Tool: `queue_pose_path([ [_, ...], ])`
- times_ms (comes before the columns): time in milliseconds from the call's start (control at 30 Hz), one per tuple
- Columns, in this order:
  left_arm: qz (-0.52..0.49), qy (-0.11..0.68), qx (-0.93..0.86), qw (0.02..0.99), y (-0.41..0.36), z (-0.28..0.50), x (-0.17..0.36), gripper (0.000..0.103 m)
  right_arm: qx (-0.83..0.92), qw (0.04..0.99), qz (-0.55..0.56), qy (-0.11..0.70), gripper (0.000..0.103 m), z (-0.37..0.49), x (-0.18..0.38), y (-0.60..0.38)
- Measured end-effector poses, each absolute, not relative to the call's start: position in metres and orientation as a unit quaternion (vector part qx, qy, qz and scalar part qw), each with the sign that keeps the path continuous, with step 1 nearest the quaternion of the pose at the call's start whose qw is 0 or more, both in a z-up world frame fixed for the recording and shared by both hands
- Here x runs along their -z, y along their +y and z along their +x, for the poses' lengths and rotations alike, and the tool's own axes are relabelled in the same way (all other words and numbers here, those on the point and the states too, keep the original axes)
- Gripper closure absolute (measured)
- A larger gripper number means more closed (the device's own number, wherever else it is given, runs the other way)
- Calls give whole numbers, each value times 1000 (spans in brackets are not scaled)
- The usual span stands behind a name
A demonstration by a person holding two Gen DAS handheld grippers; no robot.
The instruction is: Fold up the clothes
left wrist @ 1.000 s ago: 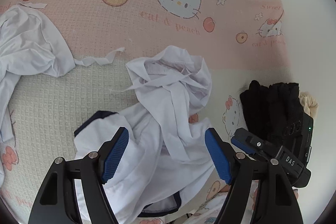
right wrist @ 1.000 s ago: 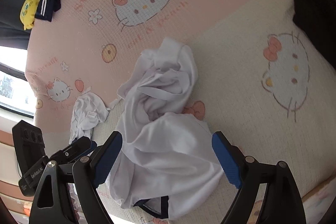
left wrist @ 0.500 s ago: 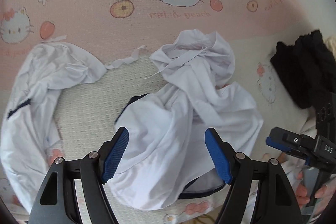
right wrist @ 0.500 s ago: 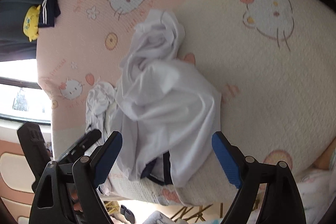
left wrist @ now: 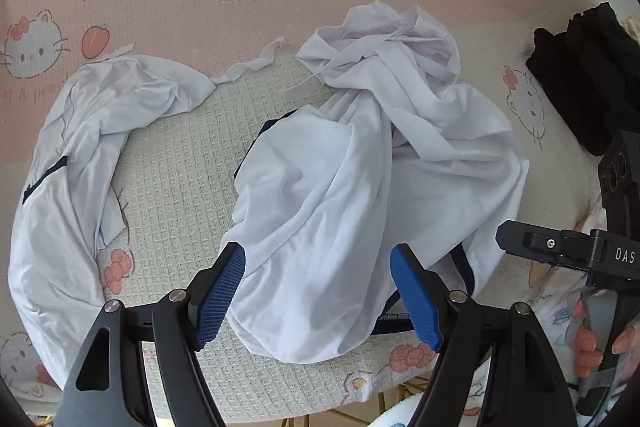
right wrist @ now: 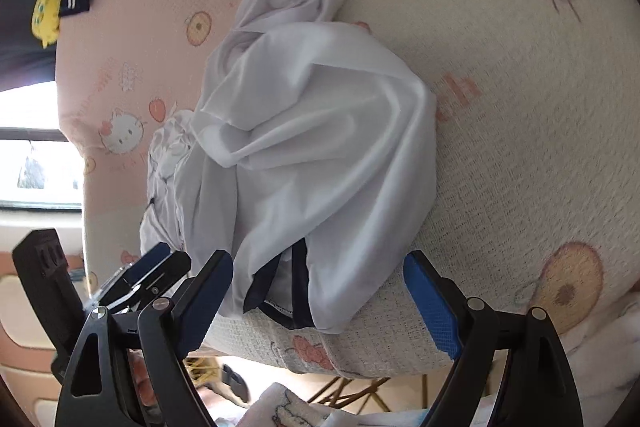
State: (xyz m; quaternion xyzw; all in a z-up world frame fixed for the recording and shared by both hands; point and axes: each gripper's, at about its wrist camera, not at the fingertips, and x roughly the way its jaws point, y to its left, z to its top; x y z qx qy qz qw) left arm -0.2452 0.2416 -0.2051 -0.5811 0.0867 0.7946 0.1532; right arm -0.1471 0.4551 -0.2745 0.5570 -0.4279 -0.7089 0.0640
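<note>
Folding not yet begun. White garment (left wrist: pixel 360 187) lay crumpled in heap near front edge of bed (left wrist: pixel 180 163), dark trim showing at hem. Second white garment (left wrist: pixel 72 163) lay beside, also unfolded. Left tongs (left wrist: pixel 318 293) stood wide, empty, above heap. Right tongs (right wrist: pixel 318 301) likewise wide, holding nothing.
</note>
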Motion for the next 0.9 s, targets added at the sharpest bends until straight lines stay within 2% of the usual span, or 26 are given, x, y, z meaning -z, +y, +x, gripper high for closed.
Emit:
queue_pose_path([
  [200,-583,83,-794,150,246,-246,220,29,686,58,525,-500,16,-138,289,473],
  [467,-554,136,-812,125,260,-243,230,30,663,54,459,-588,16,-137,309,498],
  [567,-554,139,-812,120,262,-247,231,30,666,57,454,-589,16,-139,312,499],
  [700,-561,128,-810,116,262,-257,235,30,686,62,475,-548,16,-150,305,491],
  [767,-566,115,-809,112,261,-261,237,39,695,63,486,-525,18,-157,301,487],
  [833,-571,105,-807,108,260,-265,240,58,705,57,497,-503,23,-163,299,483],
  [867,-573,101,-806,107,259,-267,240,59,710,53,502,-492,32,-166,297,481],
  [900,-574,98,-806,105,258,-268,240,59,715,48,506,-480,36,-168,295,479],
])
